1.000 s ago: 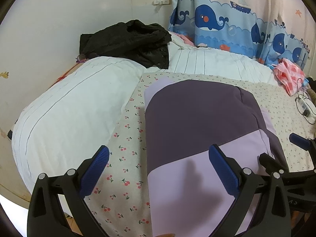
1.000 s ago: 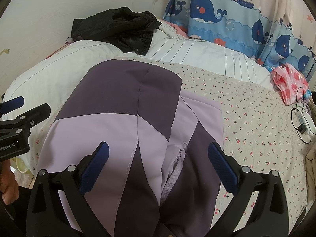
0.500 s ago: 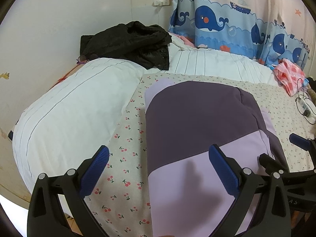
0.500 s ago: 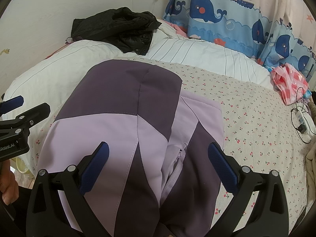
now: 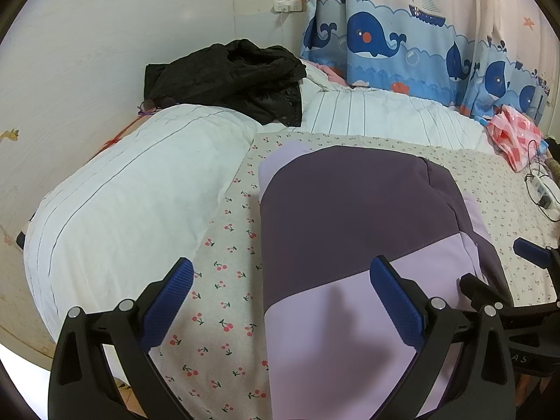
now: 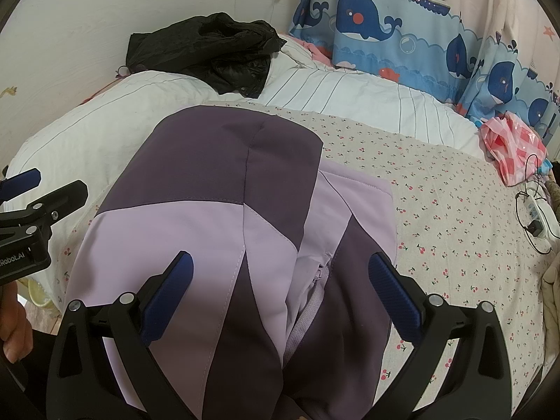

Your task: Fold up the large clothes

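Purple jacket [image 6: 224,231] lies partly folded on the bed [image 6: 455,210]; left gripper [image 5: 280,301] and right gripper [image 6: 280,290] hover wide apart, empty, probably lining up the next fold.

Both wrist cams sit low at the near bed edge, close over the folded purple-and-lilac jacket [image 5: 357,231], facing across the cherry-print bedsheet [image 5: 224,301] toward the crumpled black garment [image 5: 231,77] and whale-print blue curtain [image 5: 402,45]. Left cam sits further left, w/ more of the white striped quilt [image 5: 133,203]. Right cam is centred on the jacket [image 6: 224,182]. Shared: jacket, sheet, quilt, curtain; each cam catches the other gripper at its frame edge.
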A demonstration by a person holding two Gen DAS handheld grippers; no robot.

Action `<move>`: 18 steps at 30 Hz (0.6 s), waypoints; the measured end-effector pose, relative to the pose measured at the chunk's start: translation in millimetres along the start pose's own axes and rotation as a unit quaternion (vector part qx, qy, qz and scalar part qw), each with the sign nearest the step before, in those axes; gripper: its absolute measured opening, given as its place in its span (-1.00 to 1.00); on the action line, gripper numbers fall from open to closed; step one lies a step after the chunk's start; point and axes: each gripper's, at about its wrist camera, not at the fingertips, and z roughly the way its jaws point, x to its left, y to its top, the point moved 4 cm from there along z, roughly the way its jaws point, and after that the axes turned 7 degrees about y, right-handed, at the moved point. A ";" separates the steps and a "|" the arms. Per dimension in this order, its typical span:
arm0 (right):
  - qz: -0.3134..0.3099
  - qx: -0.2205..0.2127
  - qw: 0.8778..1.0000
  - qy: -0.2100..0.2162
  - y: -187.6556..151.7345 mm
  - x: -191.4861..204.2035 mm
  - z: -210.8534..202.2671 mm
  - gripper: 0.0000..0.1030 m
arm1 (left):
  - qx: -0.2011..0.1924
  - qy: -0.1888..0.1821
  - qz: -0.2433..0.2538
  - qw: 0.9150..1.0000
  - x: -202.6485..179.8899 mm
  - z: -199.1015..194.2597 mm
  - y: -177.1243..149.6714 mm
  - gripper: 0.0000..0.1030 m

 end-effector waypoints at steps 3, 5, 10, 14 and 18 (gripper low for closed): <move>0.000 0.000 1.000 0.000 -0.7 1.8 0.6 0.88 | -0.001 0.002 -0.001 1.000 0.7 -0.6 0.4 0.88; 0.000 0.000 1.000 0.000 0.0 0.1 0.1 0.88 | -0.001 0.002 -0.001 1.000 0.5 -1.0 0.2 0.88; 0.000 0.000 1.000 0.000 -0.2 0.6 0.3 0.88 | 0.000 0.002 -0.001 1.000 0.9 -0.6 0.7 0.88; 0.000 0.000 1.000 0.000 -0.6 1.4 0.7 0.88 | 0.000 0.001 -0.002 1.000 0.9 -0.1 1.1 0.88; 0.000 0.000 1.000 0.000 -0.7 1.7 0.8 0.88 | 0.002 0.000 -0.002 1.000 0.0 -0.8 0.2 0.88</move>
